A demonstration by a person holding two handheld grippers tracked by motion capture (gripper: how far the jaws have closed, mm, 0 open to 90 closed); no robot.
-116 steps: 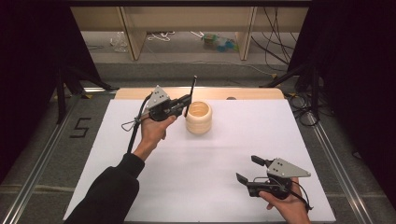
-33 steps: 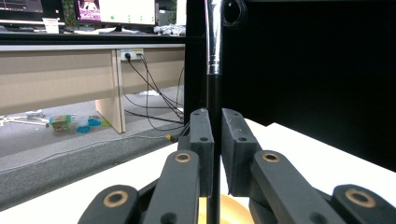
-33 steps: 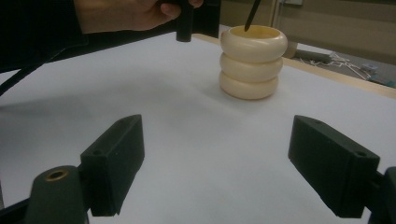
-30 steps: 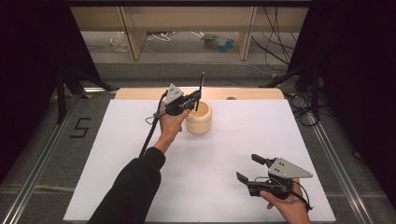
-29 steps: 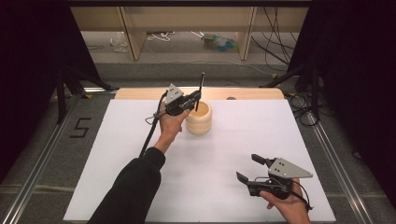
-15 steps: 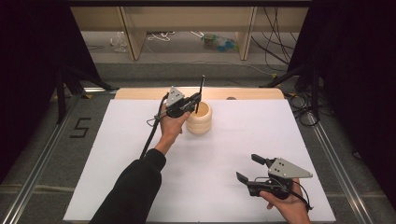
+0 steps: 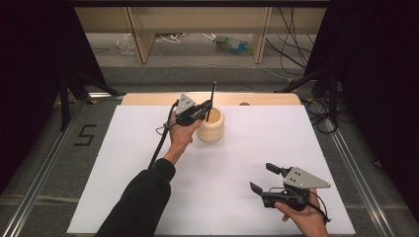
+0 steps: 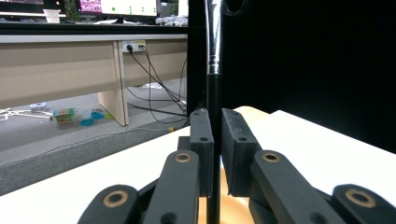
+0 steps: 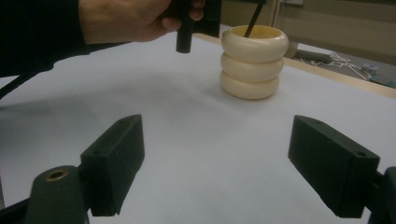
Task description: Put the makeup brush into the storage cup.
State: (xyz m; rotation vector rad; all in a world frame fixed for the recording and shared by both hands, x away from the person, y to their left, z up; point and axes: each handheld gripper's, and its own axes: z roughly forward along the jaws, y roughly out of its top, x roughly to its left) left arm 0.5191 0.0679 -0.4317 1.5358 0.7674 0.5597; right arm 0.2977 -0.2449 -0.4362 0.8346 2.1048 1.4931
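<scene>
A cream ribbed cup (image 7: 211, 129) stands on the white table sheet (image 7: 123, 168), toward the far middle. My left gripper (image 7: 206, 109) hovers at the cup's near-left rim, shut on a thin black brush handle (image 7: 213, 96) that stands almost upright with its lower end inside the cup. In the left gripper view the handle (image 8: 214, 56) runs up between the closed jaws (image 8: 217, 126), with a silver ferrule higher up. My right gripper (image 7: 261, 177) rests near the front right, open and empty. The right gripper view shows its wide-apart jaws (image 9: 217, 158) facing the cup (image 9: 252, 63).
A wooden strip (image 7: 148, 98) borders the table's far edge, with a small dark knob (image 7: 244, 104) on it. Beyond are the floor, cables and desk legs (image 7: 143, 39). A cable (image 7: 160, 143) trails from the left gripper along the forearm.
Since 3.9 s ago the left gripper has moved right and farther to the cup, and the brush has turned more upright with its end in the cup. The right gripper has stayed put.
</scene>
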